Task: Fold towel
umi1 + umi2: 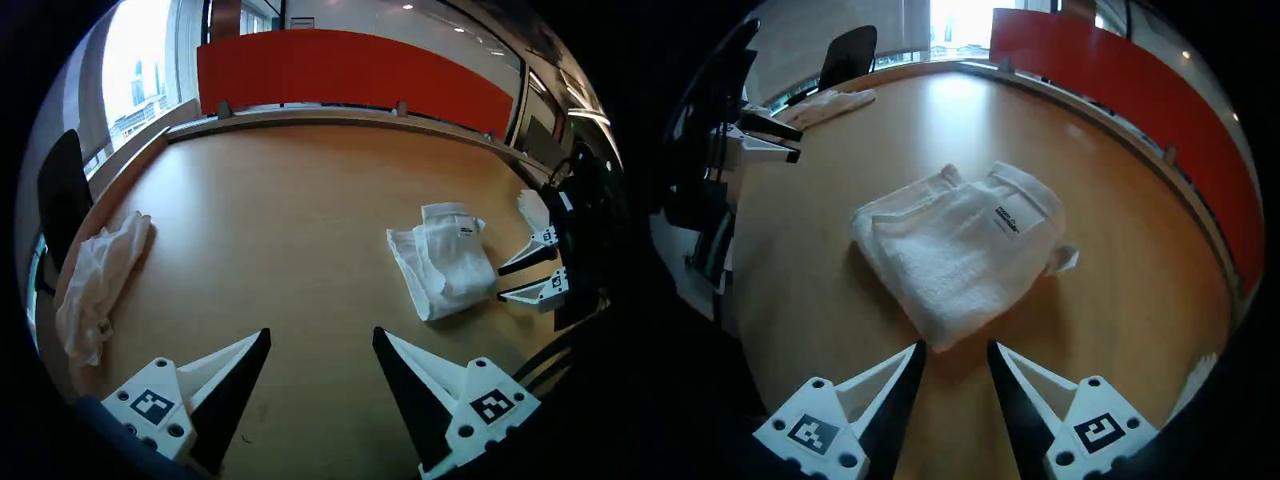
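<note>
While your right gripper (954, 346) hovers, fingers parted, at its near corner, the folded white towel (960, 248) slants away rightward, label (1008, 218) up; your left gripper (322, 340) gapes wide.

A long red partition panel (352, 68) stands along the far edge of the light wooden tabletop (304, 208). A black chair (62, 192) sits beyond its left edge, beside a bright window (140, 72).

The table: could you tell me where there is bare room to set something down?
The widest bare patch of table lies between the crumpled towel and the folded towel, back to the red partition. It is crowded beside the folded towel, where the right gripper sits.
</note>
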